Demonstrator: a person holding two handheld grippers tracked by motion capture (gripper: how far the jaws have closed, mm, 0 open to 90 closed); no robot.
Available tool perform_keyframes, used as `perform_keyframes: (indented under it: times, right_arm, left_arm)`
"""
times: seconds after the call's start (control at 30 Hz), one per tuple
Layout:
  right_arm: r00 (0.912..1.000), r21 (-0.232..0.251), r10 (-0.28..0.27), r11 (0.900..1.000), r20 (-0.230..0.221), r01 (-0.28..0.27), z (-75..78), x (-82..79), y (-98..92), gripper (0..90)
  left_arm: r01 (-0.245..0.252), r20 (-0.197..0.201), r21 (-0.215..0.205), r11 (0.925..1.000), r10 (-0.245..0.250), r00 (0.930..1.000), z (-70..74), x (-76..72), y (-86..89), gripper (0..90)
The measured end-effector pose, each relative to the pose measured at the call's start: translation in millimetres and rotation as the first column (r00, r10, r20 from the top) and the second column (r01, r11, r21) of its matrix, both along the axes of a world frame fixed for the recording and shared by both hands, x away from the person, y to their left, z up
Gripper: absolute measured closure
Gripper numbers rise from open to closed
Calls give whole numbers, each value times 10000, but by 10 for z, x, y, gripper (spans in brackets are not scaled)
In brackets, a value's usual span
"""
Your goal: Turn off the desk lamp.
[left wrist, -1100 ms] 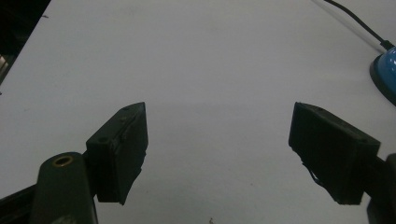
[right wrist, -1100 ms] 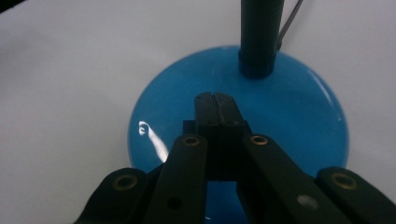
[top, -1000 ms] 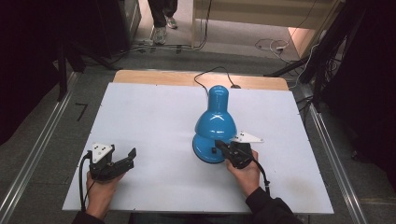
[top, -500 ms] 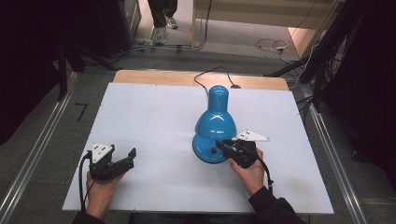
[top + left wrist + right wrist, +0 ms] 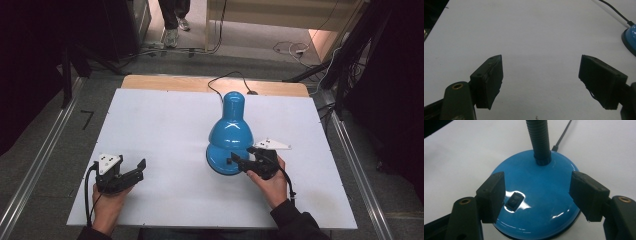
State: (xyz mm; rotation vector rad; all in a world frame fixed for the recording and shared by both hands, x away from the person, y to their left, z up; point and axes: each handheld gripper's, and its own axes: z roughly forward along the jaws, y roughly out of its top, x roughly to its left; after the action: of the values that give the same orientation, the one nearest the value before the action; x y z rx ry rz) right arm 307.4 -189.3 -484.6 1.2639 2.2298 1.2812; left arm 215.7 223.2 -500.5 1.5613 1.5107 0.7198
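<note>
A lab or studio — black curtains (image 5: 30,60); floor rails (image 5: 35,165); loose cables (image 5: 290,47).

The right tool (image 5: 241,161) has just been opening its jaws (nothing clamped between them) over the lamp base (image 5: 536,195).

Your left gripper (image 5: 540,82) has its jaws spread wide over the bare white surface (image 5: 529,37), nothing between them. At three o'clock the blue lamp base (image 5: 630,40) peeks in, its black cord (image 5: 614,11) running toward one o'clock.
</note>
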Motion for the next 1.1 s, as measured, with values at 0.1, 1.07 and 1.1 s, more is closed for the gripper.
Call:
perform_keyframes:
  times: [0.1,1.07,1.1]
  right_arm:
    - [10000,-5,-45,10000,13,45,7,-1,-17,249]
    - [9965,-396,-825,9958,91,828,26,-22,-423,181]
    - [9963,-412,-853,9955,130,858,24,-23,-446,181]
  left_arm:
    - [6,-11,-2,10000,-6,10000,-1,0,1,200]
    - [49,4,-4,10000,-49,10000,2,6,-3,200]
    - [48,1,-5,10000,-48,10000,3,5,-2,200]
